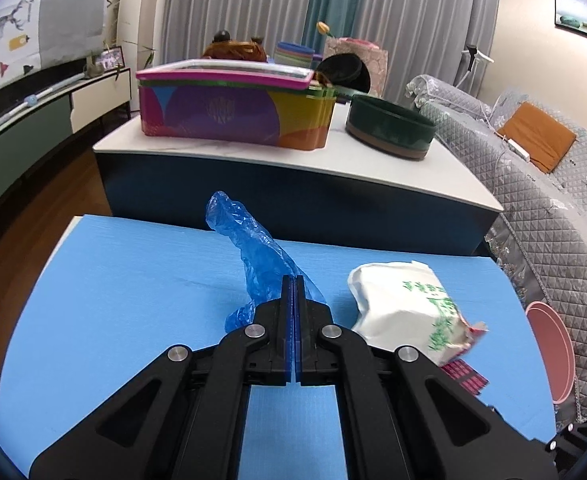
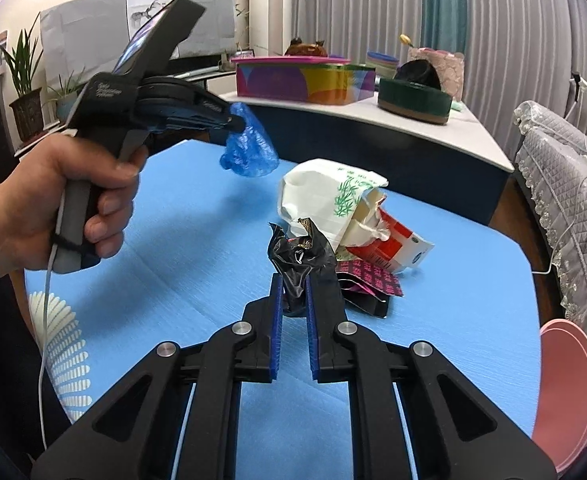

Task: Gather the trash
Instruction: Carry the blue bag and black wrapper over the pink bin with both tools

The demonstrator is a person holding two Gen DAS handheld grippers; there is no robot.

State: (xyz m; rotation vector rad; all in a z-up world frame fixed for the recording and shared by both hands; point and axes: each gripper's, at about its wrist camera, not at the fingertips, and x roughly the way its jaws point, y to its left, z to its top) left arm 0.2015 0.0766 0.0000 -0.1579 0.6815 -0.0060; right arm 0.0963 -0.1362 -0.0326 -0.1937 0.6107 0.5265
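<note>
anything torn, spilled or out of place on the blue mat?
Yes. The white bamboo-print bag lies crumpled with a torn red-and-white carton spilling from its mouth, foil wrappers loose beside it. The rest is in hand: blue plastic bag in the left gripper, black wrapper in the right gripper.

Blue mat (image 2: 173, 240) — left half bare, passable; right half blocked by wrapper pile (image 2: 357, 232).
</note>
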